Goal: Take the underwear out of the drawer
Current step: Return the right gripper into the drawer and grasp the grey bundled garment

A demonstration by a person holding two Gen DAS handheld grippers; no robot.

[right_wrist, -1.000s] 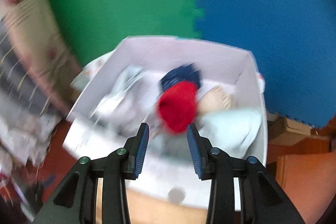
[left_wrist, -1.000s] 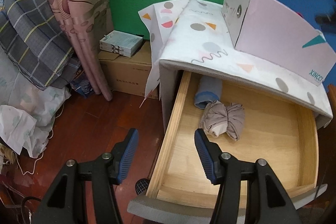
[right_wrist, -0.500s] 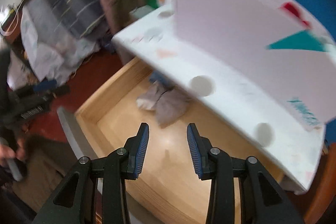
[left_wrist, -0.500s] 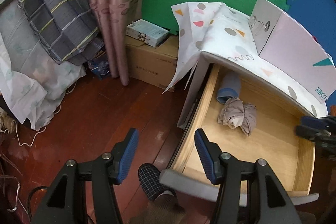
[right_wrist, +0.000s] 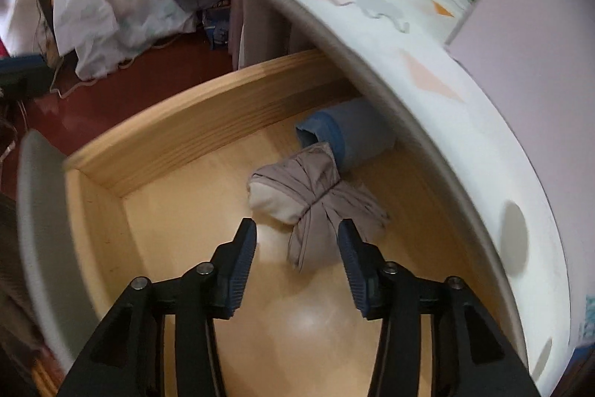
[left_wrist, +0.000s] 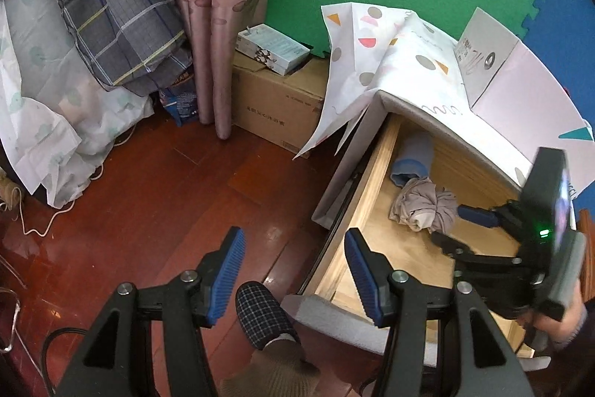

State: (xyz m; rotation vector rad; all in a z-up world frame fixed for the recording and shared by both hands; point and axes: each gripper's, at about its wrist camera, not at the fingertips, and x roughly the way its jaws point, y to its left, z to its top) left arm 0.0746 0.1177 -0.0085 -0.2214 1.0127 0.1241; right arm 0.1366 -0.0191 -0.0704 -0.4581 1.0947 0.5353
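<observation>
My black left gripper with blue pads point(left_wrist: 293, 266) hangs jaws wide apart; my matching right gripper point(right_wrist: 297, 248) reaches forward, jaws spread too.

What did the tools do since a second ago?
The right tool swung down from the box on top into the open drawer and now sits open around the beige bundle, not gripping it. The left tool pulled back left over the floor, open. The bundle and blue roll stayed put.
</observation>
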